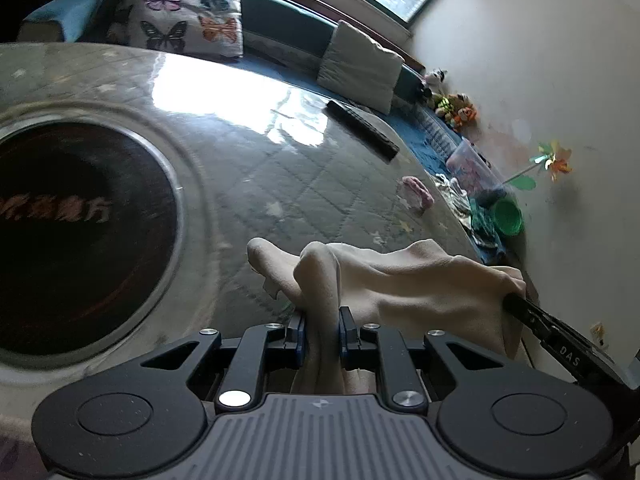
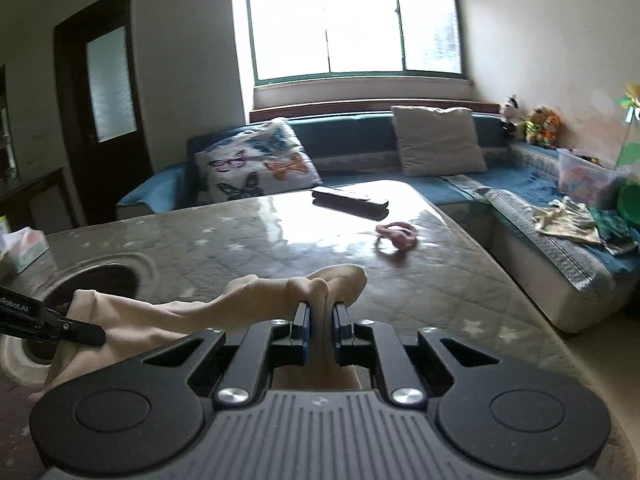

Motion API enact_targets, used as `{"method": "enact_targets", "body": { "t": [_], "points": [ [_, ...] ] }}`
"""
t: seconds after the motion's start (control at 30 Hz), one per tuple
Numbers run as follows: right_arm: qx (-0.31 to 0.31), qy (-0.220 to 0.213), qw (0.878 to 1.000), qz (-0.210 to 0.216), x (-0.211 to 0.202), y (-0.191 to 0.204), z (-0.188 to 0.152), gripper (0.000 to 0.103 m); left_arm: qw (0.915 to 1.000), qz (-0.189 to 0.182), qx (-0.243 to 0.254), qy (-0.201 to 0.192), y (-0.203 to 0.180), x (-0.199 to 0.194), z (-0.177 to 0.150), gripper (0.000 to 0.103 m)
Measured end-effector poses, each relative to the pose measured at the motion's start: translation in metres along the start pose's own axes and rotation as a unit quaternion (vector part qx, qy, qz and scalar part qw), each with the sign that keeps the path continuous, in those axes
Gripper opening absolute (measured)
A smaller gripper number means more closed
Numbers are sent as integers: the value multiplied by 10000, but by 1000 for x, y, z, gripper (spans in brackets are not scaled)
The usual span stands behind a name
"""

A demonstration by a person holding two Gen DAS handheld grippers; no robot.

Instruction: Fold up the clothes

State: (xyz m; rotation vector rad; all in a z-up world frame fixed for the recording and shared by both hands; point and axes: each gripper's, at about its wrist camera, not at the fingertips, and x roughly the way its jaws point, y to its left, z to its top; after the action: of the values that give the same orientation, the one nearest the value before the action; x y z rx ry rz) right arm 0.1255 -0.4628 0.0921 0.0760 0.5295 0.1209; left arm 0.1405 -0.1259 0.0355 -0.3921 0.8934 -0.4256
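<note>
**Cream garment pinched at both ends above the table**

The left gripper (image 1: pixel 322 326) has its jaws nearly closed on a bunched fold of the cream garment (image 1: pixel 404 280), cloth squeezed between the blue pads. The right gripper (image 2: pixel 320 326) is clamped the same way on another bunch of the garment (image 2: pixel 256 300). The cloth stretches between the two, sagging at the near side, over the near part of the glossy quilt-patterned table (image 2: pixel 248 236). Whether its far tips touch the tabletop is hard to tell. Farther out lie a pink item (image 2: pixel 398 234) and a dark remote (image 2: pixel 350 200). A round dark inset (image 1: pixel 80 232) sits to the left, and the blue sofa (image 2: pixel 512 192) beyond.
</note>
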Motion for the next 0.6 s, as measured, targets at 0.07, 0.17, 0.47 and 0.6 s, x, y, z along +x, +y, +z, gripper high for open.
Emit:
{"method": "enact_targets", "body": {
  "t": [0.07,0.17,0.47,0.6],
  "points": [
    [67,33,9999,-83,6,-10,-1,10,9999,58,86,80,-4,10,2,19],
    [173,243,9992,-263,19,-20,-5,13,9993,282,168,158,-6,21,2,23],
    [144,370,9992,-105,27,-19,-13,17,9955,757,577,-27,-8,19,-1,38],
    [-4,510,9980,371,39,6,-11,27,9906,909,1009,-164,-24,17,-7,44]
  ]
}}
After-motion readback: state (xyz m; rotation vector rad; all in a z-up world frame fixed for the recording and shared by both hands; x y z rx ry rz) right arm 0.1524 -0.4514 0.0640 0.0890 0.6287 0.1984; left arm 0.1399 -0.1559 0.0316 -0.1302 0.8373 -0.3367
